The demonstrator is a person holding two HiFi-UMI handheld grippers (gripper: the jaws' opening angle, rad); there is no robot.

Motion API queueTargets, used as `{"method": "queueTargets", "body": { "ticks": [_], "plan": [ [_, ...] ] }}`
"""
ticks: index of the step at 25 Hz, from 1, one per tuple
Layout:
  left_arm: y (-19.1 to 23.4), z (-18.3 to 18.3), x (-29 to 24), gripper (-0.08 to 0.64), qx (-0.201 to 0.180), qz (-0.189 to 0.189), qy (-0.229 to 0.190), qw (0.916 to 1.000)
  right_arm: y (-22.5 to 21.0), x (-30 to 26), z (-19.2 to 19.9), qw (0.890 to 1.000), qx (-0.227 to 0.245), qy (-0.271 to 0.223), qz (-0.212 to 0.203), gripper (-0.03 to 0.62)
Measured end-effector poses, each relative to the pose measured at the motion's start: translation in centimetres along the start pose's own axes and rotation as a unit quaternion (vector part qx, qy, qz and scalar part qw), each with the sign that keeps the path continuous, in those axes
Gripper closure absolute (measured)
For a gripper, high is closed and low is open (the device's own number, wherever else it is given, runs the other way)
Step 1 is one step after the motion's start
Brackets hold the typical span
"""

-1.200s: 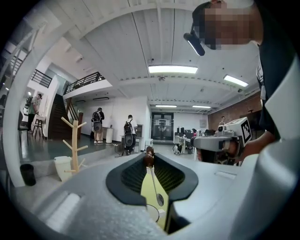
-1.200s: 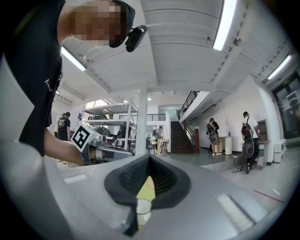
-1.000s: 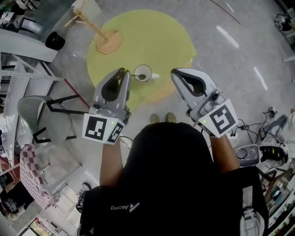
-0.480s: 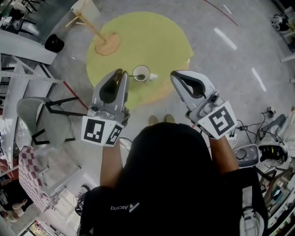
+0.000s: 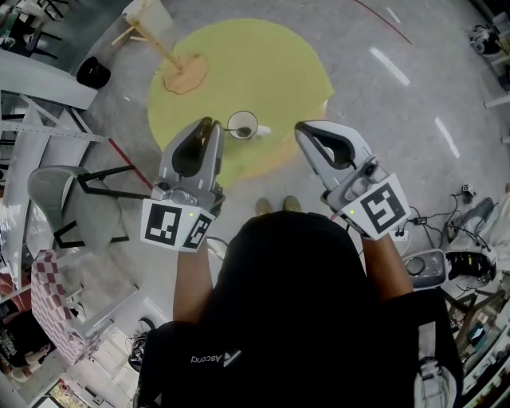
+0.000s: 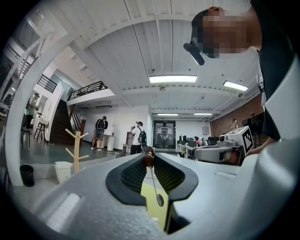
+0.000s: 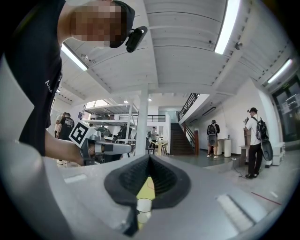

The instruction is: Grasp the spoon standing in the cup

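In the left gripper view my left gripper (image 6: pixel 149 157) is shut on the spoon (image 6: pixel 154 183). Its tips clamp the brown handle end, and the thin shaft and bowl hang back between the jaws. The white cup (image 5: pixel 243 125) stands on the yellow round surface (image 5: pixel 263 64), between my left gripper (image 5: pixel 210 124) and my right gripper (image 5: pixel 300 127). I cannot make out the spoon in the head view. My right gripper (image 7: pixel 150 158) has its tips together and holds nothing. The cup (image 7: pixel 144 205) shows below them.
A wooden coat stand (image 5: pixel 187 73) and a white bin (image 5: pixel 148 11) are at the far left, with a black bin (image 5: pixel 92 72) beside them. A grey chair (image 5: pixel 60 199) stands to my left. Cables and devices (image 5: pixel 430 267) lie at the right. People stand far off.
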State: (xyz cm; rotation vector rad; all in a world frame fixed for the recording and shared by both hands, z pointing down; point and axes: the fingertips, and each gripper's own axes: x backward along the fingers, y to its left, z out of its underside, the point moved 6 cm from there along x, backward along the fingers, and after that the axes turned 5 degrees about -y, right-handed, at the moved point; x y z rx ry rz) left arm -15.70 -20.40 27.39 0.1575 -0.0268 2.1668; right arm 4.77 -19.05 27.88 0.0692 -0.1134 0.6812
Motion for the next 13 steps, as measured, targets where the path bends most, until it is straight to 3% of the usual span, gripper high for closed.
{"method": "queueTargets", "body": {
  "ticks": [13],
  "plan": [
    [-0.02,0.07,0.13,0.502,-0.001,-0.006,0.004,1.0,-0.16,-0.08,0.19,1.0,-0.003,0.0,-0.006,0.589]
  ]
}}
